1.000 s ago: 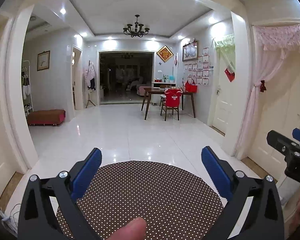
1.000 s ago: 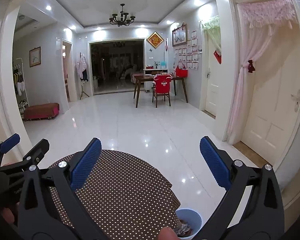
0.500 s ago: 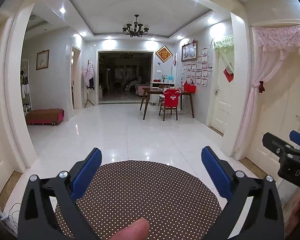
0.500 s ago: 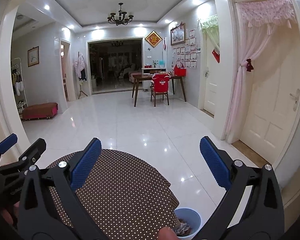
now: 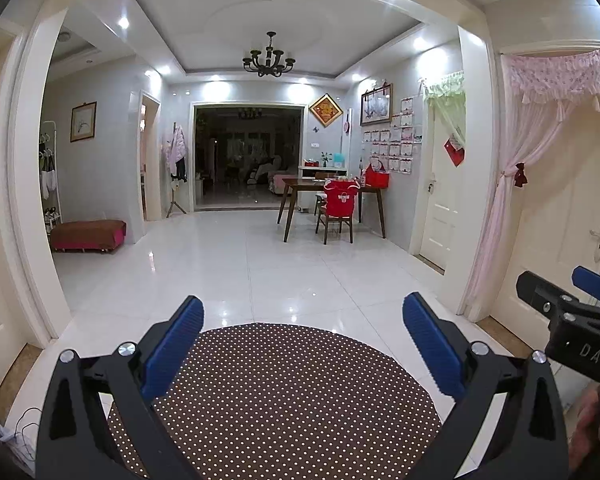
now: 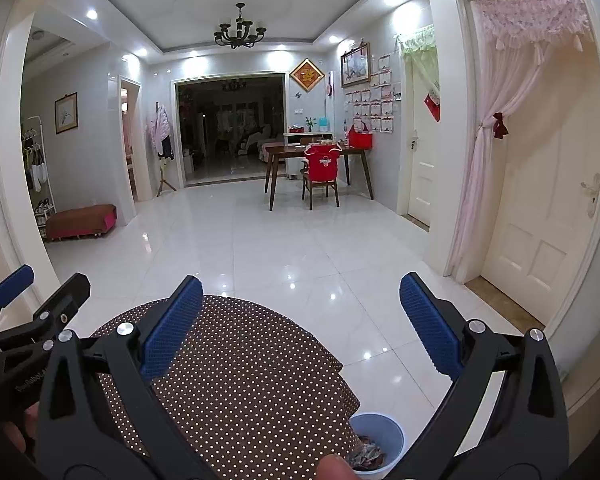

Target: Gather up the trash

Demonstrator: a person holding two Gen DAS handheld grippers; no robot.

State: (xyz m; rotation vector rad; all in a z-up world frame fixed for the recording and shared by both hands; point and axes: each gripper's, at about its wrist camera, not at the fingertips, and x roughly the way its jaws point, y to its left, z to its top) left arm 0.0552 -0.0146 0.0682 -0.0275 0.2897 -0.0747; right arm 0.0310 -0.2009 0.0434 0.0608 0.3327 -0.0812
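- Brown dotted tablecloth [image 5: 292,396] shows no trash on the part I see.
- Blue bin [image 6: 380,440] on the floor just beside the table already holds crumpled scraps [image 6: 366,454].
- My left gripper [image 5: 302,344] and right gripper [image 6: 300,324] are both spread wide, holding nothing.
- I judge collection mostly done; near table edge is hidden.

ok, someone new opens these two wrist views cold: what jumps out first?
Probably the brown polka-dot tablecloth filling the foreground, framed by the open blue-padded fingers of the left gripper and the right gripper, both empty. Next, in the right wrist view, the small blue bin with crumpled trash in it, on the floor beside the cloth's right edge. Beyond lies a glossy white tiled floor under a black chandelier.
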